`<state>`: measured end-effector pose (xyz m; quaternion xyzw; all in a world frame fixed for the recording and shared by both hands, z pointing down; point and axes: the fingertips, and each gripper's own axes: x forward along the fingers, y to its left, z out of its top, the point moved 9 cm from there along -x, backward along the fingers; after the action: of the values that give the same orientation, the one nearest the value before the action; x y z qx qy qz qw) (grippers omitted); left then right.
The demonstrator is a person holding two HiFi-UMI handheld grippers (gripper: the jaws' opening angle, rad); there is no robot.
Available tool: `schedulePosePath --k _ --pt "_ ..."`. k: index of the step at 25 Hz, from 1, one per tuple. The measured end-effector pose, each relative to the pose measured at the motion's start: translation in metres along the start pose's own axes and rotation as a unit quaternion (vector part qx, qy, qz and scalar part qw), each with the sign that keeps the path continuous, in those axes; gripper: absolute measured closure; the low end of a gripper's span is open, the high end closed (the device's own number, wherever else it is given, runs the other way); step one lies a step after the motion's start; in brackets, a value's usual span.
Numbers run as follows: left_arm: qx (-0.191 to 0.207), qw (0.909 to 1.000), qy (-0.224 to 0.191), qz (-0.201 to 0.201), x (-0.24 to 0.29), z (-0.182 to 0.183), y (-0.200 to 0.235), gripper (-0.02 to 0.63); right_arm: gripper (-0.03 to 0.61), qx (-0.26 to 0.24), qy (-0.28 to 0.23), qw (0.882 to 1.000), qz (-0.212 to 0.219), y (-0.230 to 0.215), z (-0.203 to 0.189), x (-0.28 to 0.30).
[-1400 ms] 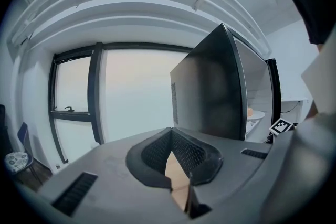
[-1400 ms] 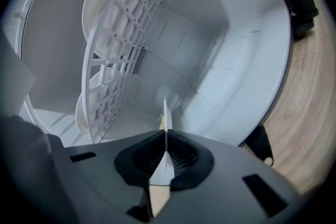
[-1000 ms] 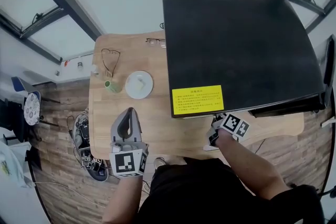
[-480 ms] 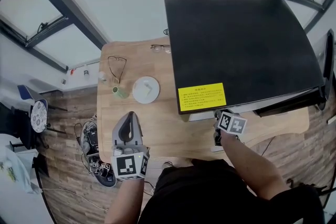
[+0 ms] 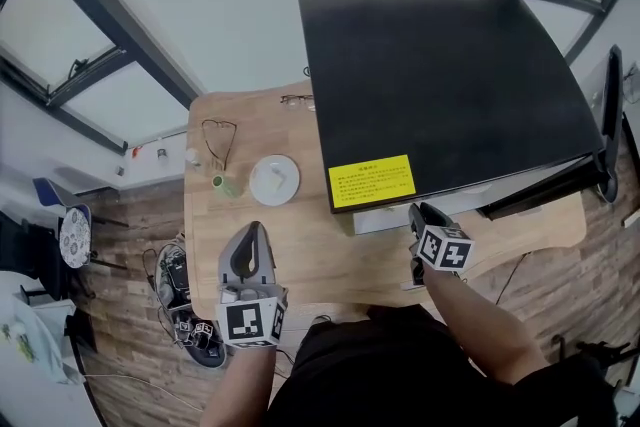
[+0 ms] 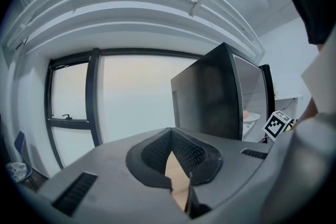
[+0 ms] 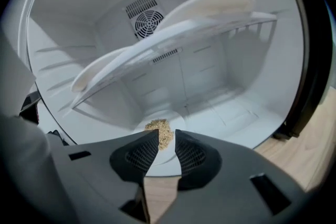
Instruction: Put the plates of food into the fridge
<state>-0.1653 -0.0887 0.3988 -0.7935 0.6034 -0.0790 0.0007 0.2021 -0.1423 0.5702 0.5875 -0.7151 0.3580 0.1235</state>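
From where I stand, the step in hand looks like the letting-go: the right gripper is at the mouth of the open black fridge, and its jaws, which have just been opening, stand apart with nothing pinched between them. The plate of crumbly food lies on the fridge floor just past the tips, free of the pads. Above it, a wire shelf carries two more pale plates. The left gripper hovers over the near edge of the wooden table, its jaws together at the tips and empty. One white plate sits out on the table beside a small green cup, well apart from the fridge; what is on it I cannot make out. I'd judge the next move is to draw the right gripper back clear of the fridge without knocking the shelf, then take that last plate by its rim, keeping it level. As for writing, a yellow label on the fridge top carries lines of dark print too small to read, and I see no brand name
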Motion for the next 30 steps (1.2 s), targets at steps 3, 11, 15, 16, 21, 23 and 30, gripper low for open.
schedulePosePath --k 3,11,15,16,21,23,30 --pt "0.003 0.9999 -0.006 -0.015 0.002 0.001 -0.008 0.611 0.485 -0.029 -0.037 0.999 0.019 0.007 0.012 -0.017" --pt "0.02 0.9987 -0.021 -0.042 -0.002 0.01 -0.021 0.611 0.551 -0.098 -0.117 0.987 0.044 0.014 0.043 -0.078" --pt "0.031 0.9979 -0.021 -0.053 -0.005 0.009 -0.029 0.611 0.555 -0.12 -0.152 0.979 0.061 0.019 0.06 -0.107" --pt "0.03 0.9979 -0.017 -0.055 -0.005 0.007 -0.03 0.611 0.557 -0.114 -0.157 0.979 0.068 0.019 0.065 -0.112" --pt "0.019 0.9978 -0.01 -0.062 -0.005 0.0 -0.038 0.611 0.557 -0.124 -0.17 0.974 0.078 0.021 0.08 -0.128" --pt "0.014 0.9977 -0.008 -0.066 -0.005 -0.003 -0.043 0.611 0.557 -0.131 -0.172 0.974 0.073 0.02 0.082 -0.131" --pt "0.014 0.9971 -0.011 -0.074 -0.001 0.002 -0.051 0.611 0.557 -0.144 -0.174 0.972 0.068 0.017 0.083 -0.135"
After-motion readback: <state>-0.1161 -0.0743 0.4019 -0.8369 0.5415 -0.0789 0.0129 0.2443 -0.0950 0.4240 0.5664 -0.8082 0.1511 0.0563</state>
